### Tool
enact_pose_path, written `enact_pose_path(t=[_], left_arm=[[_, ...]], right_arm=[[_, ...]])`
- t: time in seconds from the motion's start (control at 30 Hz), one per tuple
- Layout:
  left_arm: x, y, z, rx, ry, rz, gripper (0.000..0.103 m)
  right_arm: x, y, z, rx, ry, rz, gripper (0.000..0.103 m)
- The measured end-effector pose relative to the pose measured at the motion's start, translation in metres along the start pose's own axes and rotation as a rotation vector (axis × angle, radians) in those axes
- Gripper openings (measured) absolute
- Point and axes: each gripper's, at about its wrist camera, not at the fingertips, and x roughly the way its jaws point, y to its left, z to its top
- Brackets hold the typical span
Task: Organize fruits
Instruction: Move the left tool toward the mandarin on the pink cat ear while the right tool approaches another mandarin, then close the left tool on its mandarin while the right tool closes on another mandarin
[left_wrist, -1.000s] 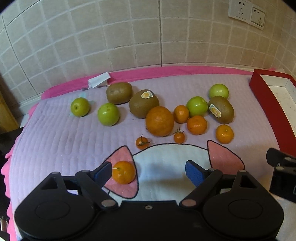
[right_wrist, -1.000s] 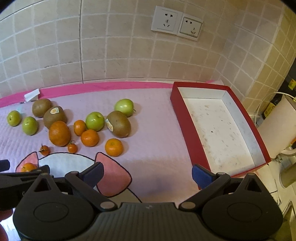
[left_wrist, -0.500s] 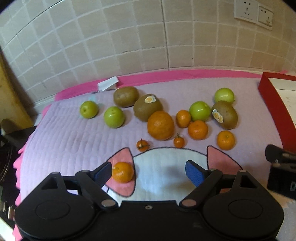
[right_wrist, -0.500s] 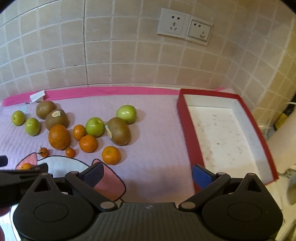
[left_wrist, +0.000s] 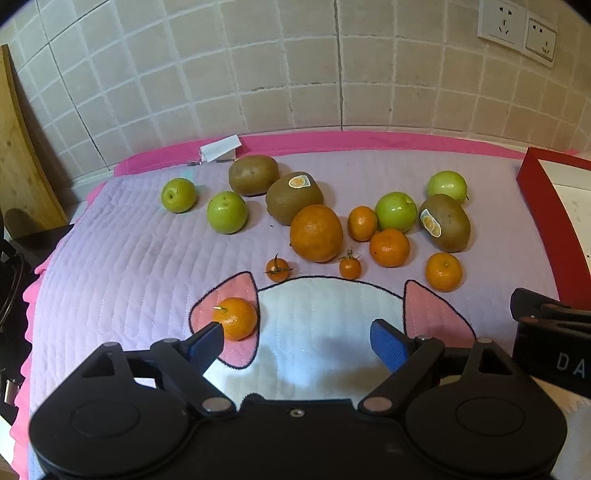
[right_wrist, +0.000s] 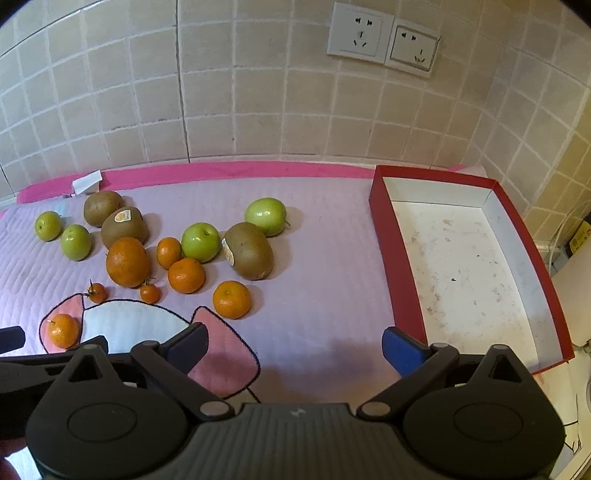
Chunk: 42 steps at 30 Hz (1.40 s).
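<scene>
Mandarin (left_wrist: 235, 318) partly behind left gripper (left_wrist: 297, 339)

On the mat lie four green apples (left_wrist: 226, 212), three kiwis (left_wrist: 294, 197), one big orange (left_wrist: 316, 233), four small mandarins (left_wrist: 234, 318) and two tiny tomatoes (left_wrist: 277, 269). There is one red box (right_wrist: 468, 258), and two wall sockets (right_wrist: 360, 34).

Dim warm light, soft shadows, fisheye-bent edges
</scene>
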Motion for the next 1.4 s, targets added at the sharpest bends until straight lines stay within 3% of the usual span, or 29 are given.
enact_pose_path(t=[0.97,1.27,1.4], left_arm=[[0.018,-0.001,0.002,-0.016,0.040,-0.002,0.101],[0.029,0.052,0.001,-0.071,0.026,0.048,0.101],[0.042,0.079,0.000,-0.094,0.034,0.029,0.101]], right_arm=[[0.019,0.003,0.002,-0.030,0.030,0.000,0.100],[0.038,-0.003,0.006,-0.015,0.047,-0.029,0.100],[0.046,-0.006,0.010,-0.018,0.048,-0.026,0.098]])
